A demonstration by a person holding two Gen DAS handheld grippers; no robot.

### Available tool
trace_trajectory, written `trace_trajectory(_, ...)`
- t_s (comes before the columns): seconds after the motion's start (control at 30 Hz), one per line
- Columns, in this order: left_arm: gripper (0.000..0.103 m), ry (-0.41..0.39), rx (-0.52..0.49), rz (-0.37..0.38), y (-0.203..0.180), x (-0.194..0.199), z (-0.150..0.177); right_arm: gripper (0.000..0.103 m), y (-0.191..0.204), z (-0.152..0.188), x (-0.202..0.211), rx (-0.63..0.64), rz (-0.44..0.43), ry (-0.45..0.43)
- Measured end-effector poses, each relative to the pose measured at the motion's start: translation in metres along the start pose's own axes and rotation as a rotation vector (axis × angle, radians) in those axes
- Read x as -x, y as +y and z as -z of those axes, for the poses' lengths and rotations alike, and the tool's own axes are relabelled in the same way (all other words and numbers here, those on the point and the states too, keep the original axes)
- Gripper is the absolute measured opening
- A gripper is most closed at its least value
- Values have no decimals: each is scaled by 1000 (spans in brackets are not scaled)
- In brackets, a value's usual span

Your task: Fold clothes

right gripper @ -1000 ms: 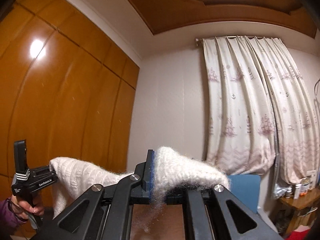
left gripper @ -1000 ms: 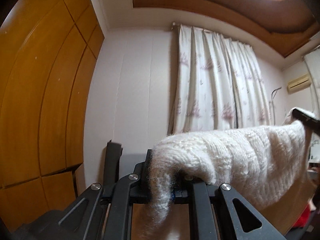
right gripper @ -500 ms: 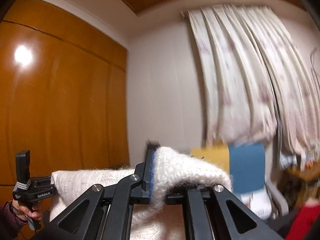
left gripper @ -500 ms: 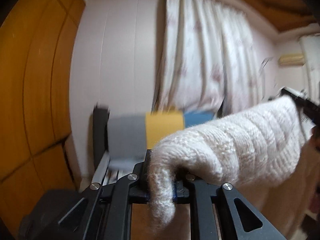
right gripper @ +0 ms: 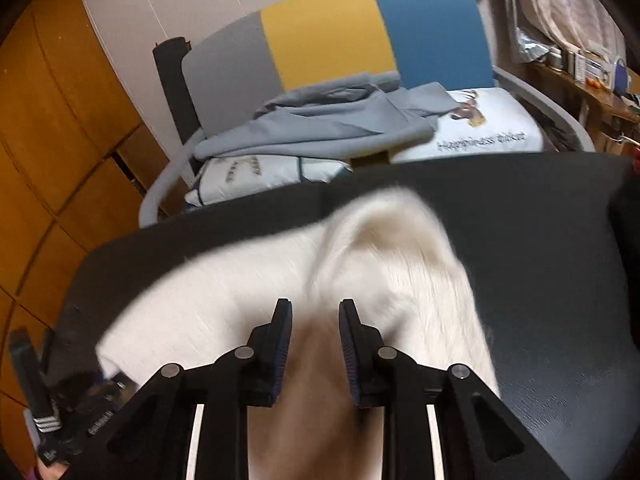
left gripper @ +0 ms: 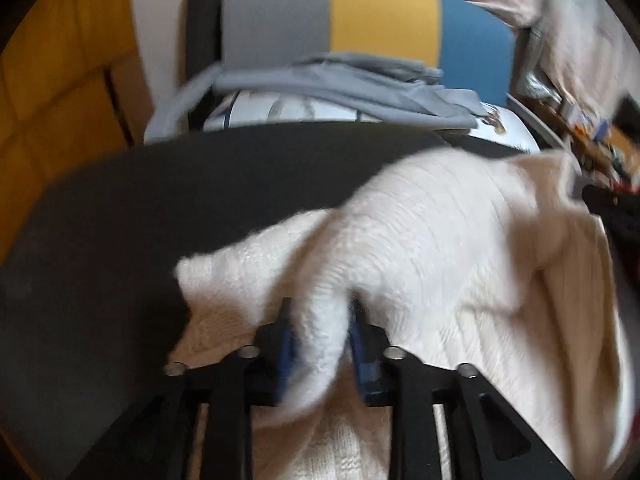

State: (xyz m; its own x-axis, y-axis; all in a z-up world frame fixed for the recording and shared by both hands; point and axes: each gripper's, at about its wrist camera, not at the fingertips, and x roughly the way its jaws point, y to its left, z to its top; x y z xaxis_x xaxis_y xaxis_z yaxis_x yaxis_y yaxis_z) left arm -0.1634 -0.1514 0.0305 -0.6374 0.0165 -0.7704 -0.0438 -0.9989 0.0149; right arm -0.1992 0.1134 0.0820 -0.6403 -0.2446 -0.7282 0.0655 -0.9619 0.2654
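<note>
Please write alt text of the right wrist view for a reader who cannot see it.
The right tool, its fingers apart, hangs over a white knitted sweater spread on a black table. Behind stands a grey, yellow and blue chair with grey clothing on it.

The fluffy white cable-knit sweater [left gripper: 452, 248] lies rumpled across the dark table surface [left gripper: 168, 208], one fold humped up, its near edge blurred.
</note>
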Motion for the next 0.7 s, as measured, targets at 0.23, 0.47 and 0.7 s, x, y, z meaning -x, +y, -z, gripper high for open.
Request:
trace_trajectory(0.23, 75, -108, 14, 11, -1, 67, 33, 35, -43, 59, 102, 87, 74, -78)
trace_trajectory(0.47, 82, -134, -98, 70, -38, 95, 65, 40, -61, 128, 117, 104, 112, 120)
trace_trajectory(0.7, 82, -71, -369, -10, -100, 61, 93, 30, -73, 136, 91, 206, 220, 184)
